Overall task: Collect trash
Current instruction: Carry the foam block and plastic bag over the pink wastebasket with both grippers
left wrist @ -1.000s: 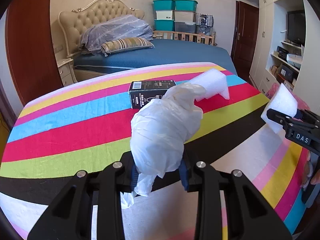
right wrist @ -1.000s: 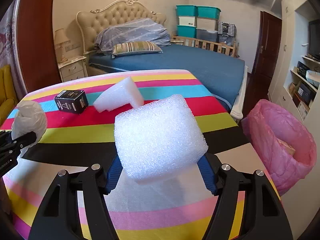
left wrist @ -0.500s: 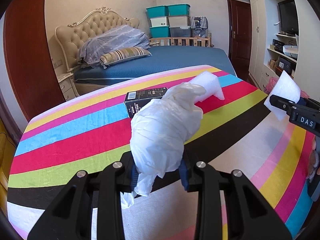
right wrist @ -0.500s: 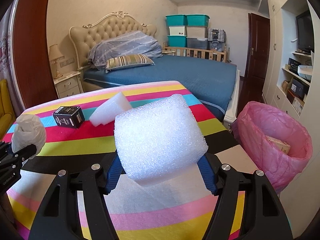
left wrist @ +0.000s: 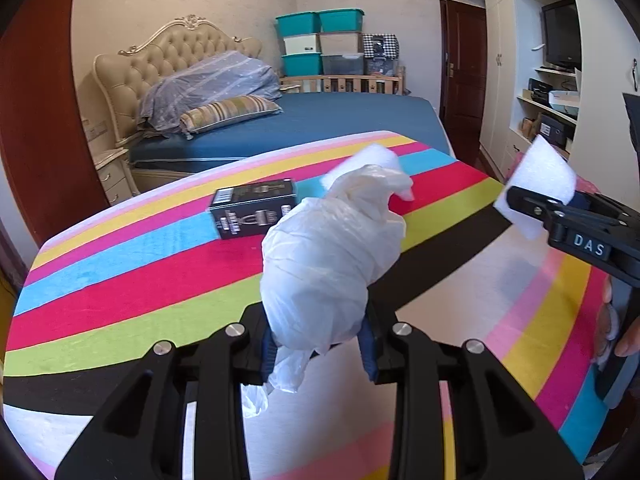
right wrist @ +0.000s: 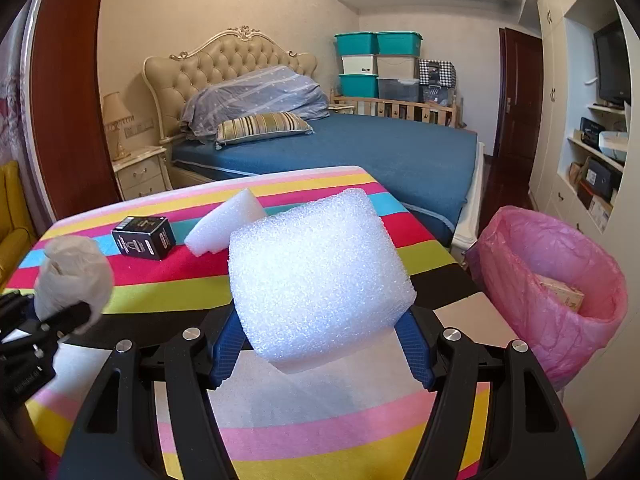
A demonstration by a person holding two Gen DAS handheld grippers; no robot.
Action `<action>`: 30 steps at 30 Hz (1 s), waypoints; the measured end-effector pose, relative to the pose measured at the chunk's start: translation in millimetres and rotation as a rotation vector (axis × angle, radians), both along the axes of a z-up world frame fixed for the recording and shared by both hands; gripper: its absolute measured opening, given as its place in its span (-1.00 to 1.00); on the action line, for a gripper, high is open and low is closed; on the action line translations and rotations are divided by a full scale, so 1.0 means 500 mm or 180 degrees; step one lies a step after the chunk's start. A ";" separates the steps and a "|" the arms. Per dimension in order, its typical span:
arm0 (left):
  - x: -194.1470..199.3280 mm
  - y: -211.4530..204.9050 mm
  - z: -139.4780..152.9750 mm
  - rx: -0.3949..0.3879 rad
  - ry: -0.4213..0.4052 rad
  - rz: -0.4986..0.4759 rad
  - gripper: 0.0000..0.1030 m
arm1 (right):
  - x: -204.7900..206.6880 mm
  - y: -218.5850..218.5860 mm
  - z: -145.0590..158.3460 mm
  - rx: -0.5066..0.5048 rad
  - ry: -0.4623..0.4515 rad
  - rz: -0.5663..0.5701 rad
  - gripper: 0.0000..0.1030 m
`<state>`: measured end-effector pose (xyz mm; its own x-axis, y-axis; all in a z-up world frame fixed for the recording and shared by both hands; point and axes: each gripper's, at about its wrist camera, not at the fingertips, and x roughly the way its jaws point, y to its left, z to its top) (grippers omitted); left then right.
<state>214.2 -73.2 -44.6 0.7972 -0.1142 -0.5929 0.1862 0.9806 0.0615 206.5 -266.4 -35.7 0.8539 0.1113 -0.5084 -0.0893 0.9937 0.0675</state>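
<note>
My left gripper point(left wrist: 318, 354) is shut on a crumpled white plastic bag point(left wrist: 328, 264), held above the striped table point(left wrist: 120, 280). That bag point(right wrist: 72, 276) shows at the left edge of the right wrist view. My right gripper point(right wrist: 320, 354) is shut on a white foam block point(right wrist: 316, 276), which appears as a white block point(left wrist: 538, 180) at the right of the left wrist view. On the table lie a small black box point(right wrist: 144, 237) and a second white foam piece point(right wrist: 226, 227). A bin lined with a pink bag point(right wrist: 560, 292) stands beyond the table's right edge.
A cardboard piece point(right wrist: 558, 290) lies inside the pink bin. Behind the table is a blue bed point(right wrist: 360, 148) with pillows, a nightstand point(right wrist: 140, 172) at left, stacked storage boxes point(right wrist: 376, 64) and a shelf unit point(right wrist: 596, 140) at right. A hand point(left wrist: 616, 332) grips the right handle.
Both views have shifted slightly, the table and room sliding in frame as the left hand moved sideways. Both grips are unchanged, bag and foam block still held.
</note>
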 end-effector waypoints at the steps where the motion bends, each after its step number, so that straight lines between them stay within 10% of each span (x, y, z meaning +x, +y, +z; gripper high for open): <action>1: -0.001 -0.009 0.000 0.0007 0.0005 -0.0031 -0.38 | 0.000 -0.003 0.000 0.0032 0.0011 0.0011 0.26; 30: 0.006 -0.358 0.062 -0.0241 0.0328 -0.1337 -0.37 | -0.109 -0.308 0.069 -0.0140 -0.0040 -0.0341 0.27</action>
<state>217.0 -252.0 -13.7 0.6093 -0.4620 -0.6445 0.5711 0.8195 -0.0474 152.1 -420.4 -1.3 0.8660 -0.0033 -0.5000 0.0171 0.9996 0.0230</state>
